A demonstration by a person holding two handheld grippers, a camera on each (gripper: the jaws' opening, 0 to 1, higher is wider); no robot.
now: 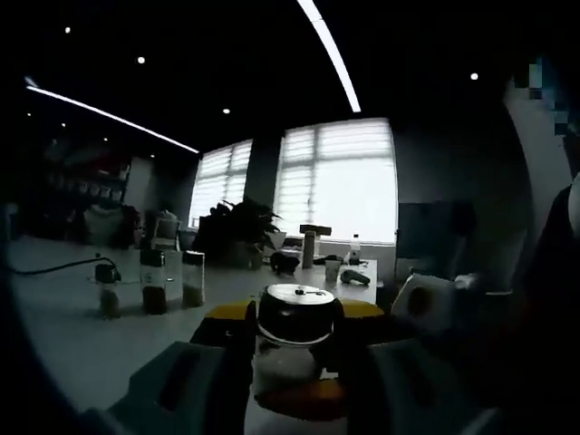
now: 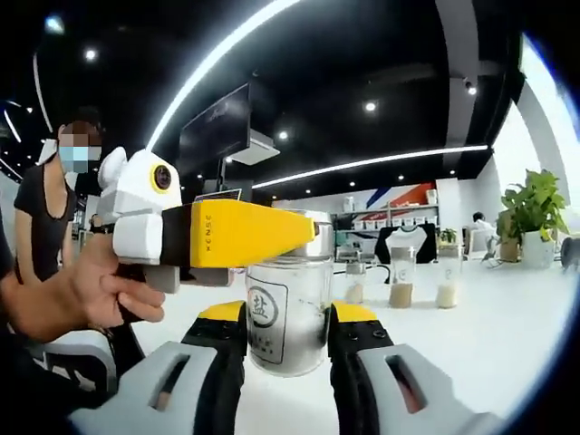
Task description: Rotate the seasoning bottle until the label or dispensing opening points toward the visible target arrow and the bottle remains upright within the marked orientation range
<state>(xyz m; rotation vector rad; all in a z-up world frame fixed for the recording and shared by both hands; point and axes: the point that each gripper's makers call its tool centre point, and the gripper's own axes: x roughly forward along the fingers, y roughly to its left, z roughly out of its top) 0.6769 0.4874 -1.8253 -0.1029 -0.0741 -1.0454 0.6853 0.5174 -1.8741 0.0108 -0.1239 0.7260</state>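
Note:
A clear glass seasoning bottle (image 2: 294, 349) with a shiny metal cap (image 1: 296, 304) stands upright on the white table (image 2: 489, 335). Its label (image 2: 264, 311), a boxed black character, faces the right gripper view and sits a little left of centre. My right gripper (image 2: 288, 317) is shut on the glass body, one yellow-tipped jaw on each side. My left gripper (image 1: 297, 310) is shut on the cap. In the right gripper view the left gripper (image 2: 299, 234) comes in from the left at cap height, held by a hand (image 2: 100, 290).
Three more seasoning bottles (image 1: 152, 283) (image 2: 401, 276) stand in a row further back on the table. A potted plant (image 2: 536, 207) and small desk items (image 1: 313, 249) stand at the far end. A person (image 2: 41, 217) stands at the left.

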